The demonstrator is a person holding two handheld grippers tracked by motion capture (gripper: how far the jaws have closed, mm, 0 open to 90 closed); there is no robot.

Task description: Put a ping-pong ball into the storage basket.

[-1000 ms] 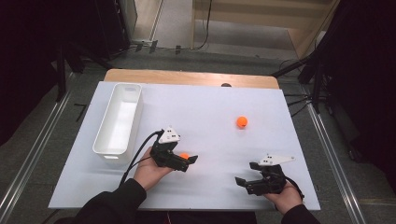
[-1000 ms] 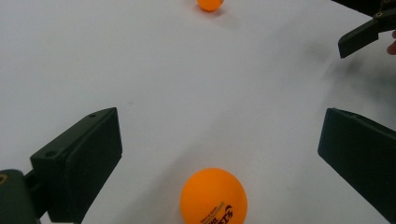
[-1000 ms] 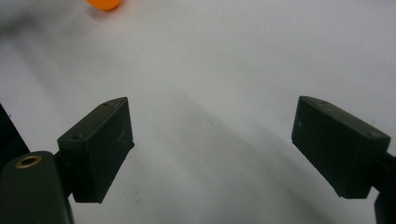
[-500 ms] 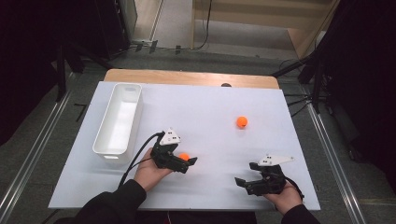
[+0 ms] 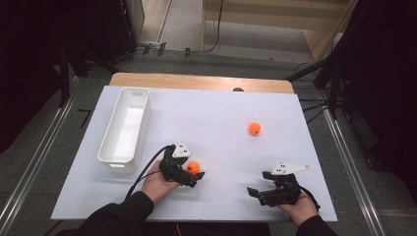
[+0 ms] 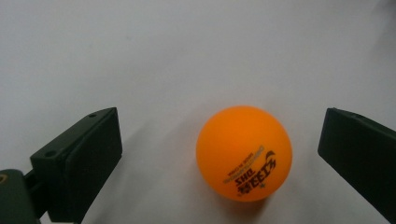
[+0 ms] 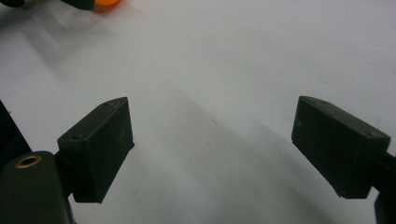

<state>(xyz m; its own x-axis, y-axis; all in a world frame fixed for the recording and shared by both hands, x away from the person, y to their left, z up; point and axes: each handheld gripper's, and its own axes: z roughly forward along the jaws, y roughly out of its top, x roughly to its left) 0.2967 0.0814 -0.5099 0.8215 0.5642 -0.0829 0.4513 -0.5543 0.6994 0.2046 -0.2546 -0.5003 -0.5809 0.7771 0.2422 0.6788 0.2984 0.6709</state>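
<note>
High view puts the left gripper (image 5: 195, 176) in the lower middle of the frame, held in the person's left hand (image 5: 158, 183), with an orange ball (image 5: 193, 167) sitting on the white table (image 5: 206, 128) right at its jaws. Left gripper view shows this ball (image 6: 244, 153) just right of centre, resting on the white surface between the two black jaws, which stand wide apart; neither jaw touches it, and there is clear table on both sides of the ball. Dark print runs across the ball's lower face.

Toward the lower right of the high view, the right gripper (image 5: 259, 192) rests low over the table in the person's right hand (image 5: 297, 210). Right gripper view shows its jaws spread apart with bare table between them.

A second orange ball (image 5: 254, 129) lies right of centre, well apart from both grippers. A white rectangular bin (image 5: 125, 129) stands at centre left, its long side running up the frame
</note>
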